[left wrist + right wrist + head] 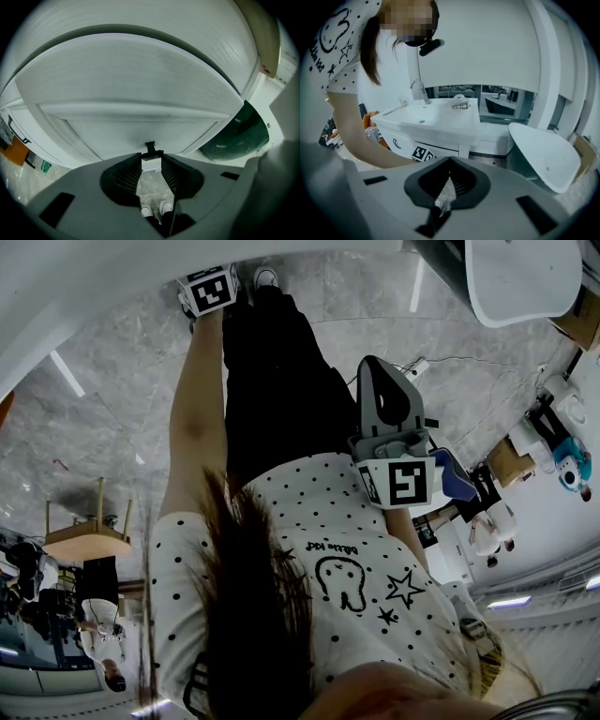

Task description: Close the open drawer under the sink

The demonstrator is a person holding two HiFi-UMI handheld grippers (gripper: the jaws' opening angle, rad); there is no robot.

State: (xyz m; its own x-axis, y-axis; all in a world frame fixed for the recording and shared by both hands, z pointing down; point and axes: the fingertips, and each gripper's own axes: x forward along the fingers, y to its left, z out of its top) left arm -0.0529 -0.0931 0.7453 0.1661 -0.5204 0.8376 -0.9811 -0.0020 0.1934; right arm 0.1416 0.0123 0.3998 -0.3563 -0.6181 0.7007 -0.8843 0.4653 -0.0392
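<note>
The white drawer front [140,89] fills the left gripper view, with a dark gap along its upper edge. Its small black handle [150,147] sits just past the tips of my left gripper [151,157], whose jaws stand open with only floor and shoes showing between them. In the head view the left gripper [208,287] is stretched out low by the white vanity edge [84,287]. My right gripper [392,442] hangs back at the person's side, and its jaws [448,174] meet at the tips with nothing in them. The sink [426,117] on its vanity lies ahead of it.
A white curved tub [548,150] stands to the right of the vanity, with a dark green surface [239,136] beside the drawer. A wooden stool [86,535] and boxes [511,460] stand on the grey marble floor [112,390]. The person's legs [272,371] are close to the drawer.
</note>
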